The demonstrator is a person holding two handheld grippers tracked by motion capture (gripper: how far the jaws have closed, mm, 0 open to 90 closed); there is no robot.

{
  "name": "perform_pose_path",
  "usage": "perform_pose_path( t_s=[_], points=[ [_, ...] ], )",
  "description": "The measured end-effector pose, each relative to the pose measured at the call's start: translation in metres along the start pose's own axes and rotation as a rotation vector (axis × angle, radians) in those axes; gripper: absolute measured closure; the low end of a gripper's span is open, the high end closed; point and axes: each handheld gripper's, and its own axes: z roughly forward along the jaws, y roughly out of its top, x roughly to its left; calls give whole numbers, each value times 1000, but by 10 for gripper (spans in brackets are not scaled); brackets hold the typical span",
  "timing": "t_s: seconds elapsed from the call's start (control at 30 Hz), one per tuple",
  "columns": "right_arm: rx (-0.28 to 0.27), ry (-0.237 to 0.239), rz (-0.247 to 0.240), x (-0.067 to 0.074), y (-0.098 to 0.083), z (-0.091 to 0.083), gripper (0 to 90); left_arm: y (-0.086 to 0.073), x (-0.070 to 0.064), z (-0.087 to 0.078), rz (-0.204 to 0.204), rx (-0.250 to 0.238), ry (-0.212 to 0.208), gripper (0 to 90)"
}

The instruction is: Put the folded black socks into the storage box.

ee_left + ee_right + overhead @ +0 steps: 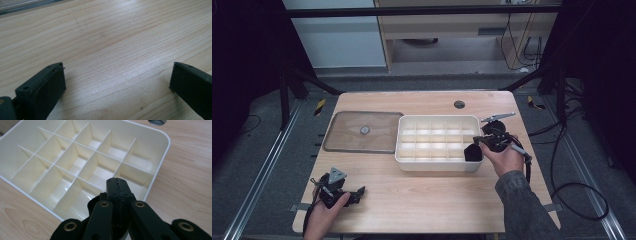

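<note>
Two hand-held grippers show in the high view over a light wooden desk (427, 195). The left hand-held gripper (360, 191) lies low at the near left corner, held in a hand (324, 212), well apart from everything else. The right hand-held gripper (473, 151) reaches over the near right corner of a white divided tray (437, 165), which stands in the middle of the desk, toward its right. A flat clear lid (347, 132) with a small round knob lies just beside the tray on its left. A round hole (459, 104) sits in the desk behind the tray.

Along the left hand-held gripper (117, 75), the two black jaws stand wide apart over bare wood, with nothing between them.

Along the right hand-held gripper (117, 179), the jaws are pressed flat together with nothing between them. Their tip hangs over a corner compartment of the tray (160, 162), whose cells look bare; whether the tip touches the tray I cannot tell.
</note>
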Motion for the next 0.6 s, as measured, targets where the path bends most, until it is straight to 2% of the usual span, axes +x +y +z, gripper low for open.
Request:
perform_pose_path(
  t_s=[0.3, 0.33, 0.5, 0.6],
  points=[
    [-49, 22, 4, 2, -2, -2, 900, 0, 0, 0, -2, 0, 2, 0],
    [-60, 28, 9, 3, -2, -3, 863, 0, -1, 0, -3, 0, 3, 0],
    [-83, 28, 9, 6, -2, -8, 826, 0, -1, 0, -3, -1, 3, 0],
    [-92, 33, 3, 7, -3, -11, 774, 0, -1, 0, -3, -1, 3, 0]
  ],
)
